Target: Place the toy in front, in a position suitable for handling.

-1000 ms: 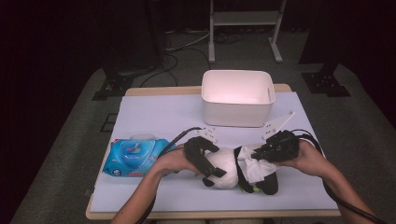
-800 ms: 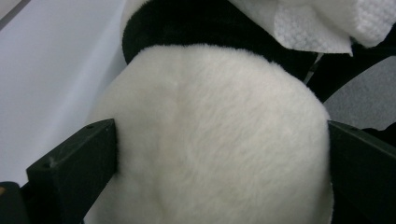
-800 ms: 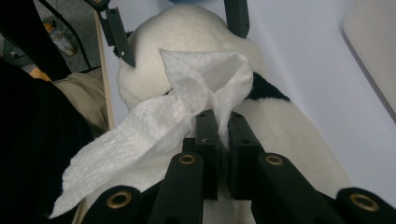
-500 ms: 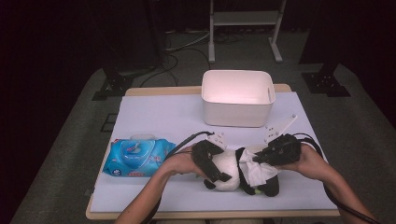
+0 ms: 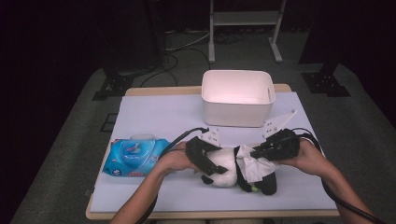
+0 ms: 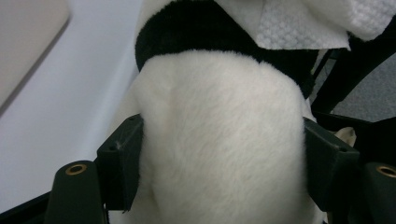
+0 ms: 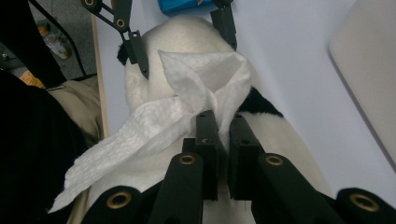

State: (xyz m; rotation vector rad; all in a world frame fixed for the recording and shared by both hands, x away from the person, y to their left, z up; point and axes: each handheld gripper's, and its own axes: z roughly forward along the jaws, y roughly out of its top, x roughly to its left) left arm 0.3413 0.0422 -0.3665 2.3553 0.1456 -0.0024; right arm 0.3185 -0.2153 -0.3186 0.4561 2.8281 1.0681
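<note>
Your left gripper (image 5: 208, 162) clamps the plush panda (image 5: 224, 163) around its white body, low centre of the high view (lying on the table (image 5: 154, 116)). Your right gripper (image 5: 266, 151) pinches a white wipe (image 7: 187, 112) pressed against the panda's black band.

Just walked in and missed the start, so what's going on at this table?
A person is wiping a plush panda lying on the table. The left gripper clamps the toy's white body, while the right gripper pinches a white wipe against its back. A blue wipes pack lies to the left, and a white bin stands behind.
</note>
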